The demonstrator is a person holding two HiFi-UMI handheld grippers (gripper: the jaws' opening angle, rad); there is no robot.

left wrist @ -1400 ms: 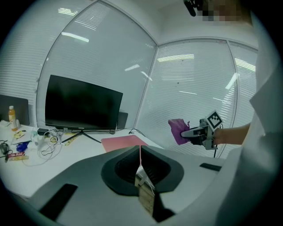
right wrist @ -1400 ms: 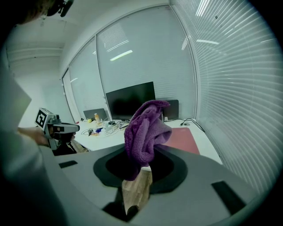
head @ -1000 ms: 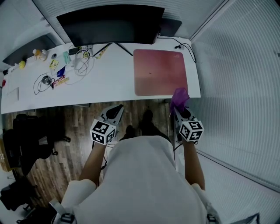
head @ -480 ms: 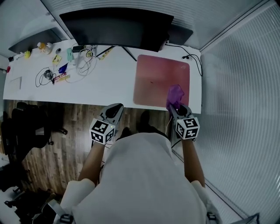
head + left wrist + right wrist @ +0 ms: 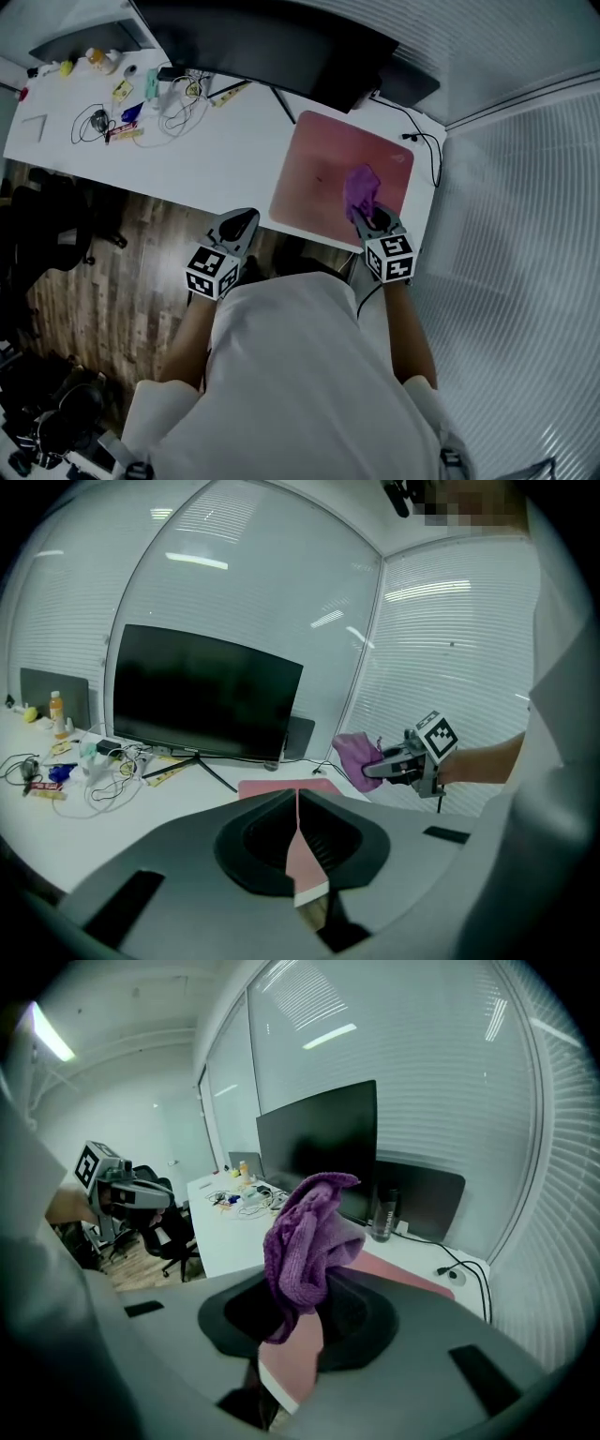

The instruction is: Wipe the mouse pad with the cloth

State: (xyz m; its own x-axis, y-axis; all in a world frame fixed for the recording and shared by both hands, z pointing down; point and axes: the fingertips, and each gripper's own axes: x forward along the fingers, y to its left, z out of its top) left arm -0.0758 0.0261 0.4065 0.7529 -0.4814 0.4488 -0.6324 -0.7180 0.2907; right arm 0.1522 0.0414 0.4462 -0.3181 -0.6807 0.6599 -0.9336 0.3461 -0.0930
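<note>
Presently, right tool (image 5: 364, 214), centre-right of the head view, forearm stretched forward: jaws clamped on the purple cloth (image 5: 360, 187), held over the pink mouse pad (image 5: 314, 178) at the counter's (image 5: 216, 150) right end. Left tool (image 5: 236, 228), centre-left, arm bent, short of the counter edge: jaws pressed together, empty.

1. A white table (image 5: 225, 155) stands over a wooden floor (image 5: 122, 253).
2. A pink mouse pad (image 5: 309, 183) lies flat at its right end.
3. A dark monitor (image 5: 272, 42) stands at the back.
4. Tangled cables (image 5: 180, 101) and small items (image 5: 123, 90) litter the left part.
</note>
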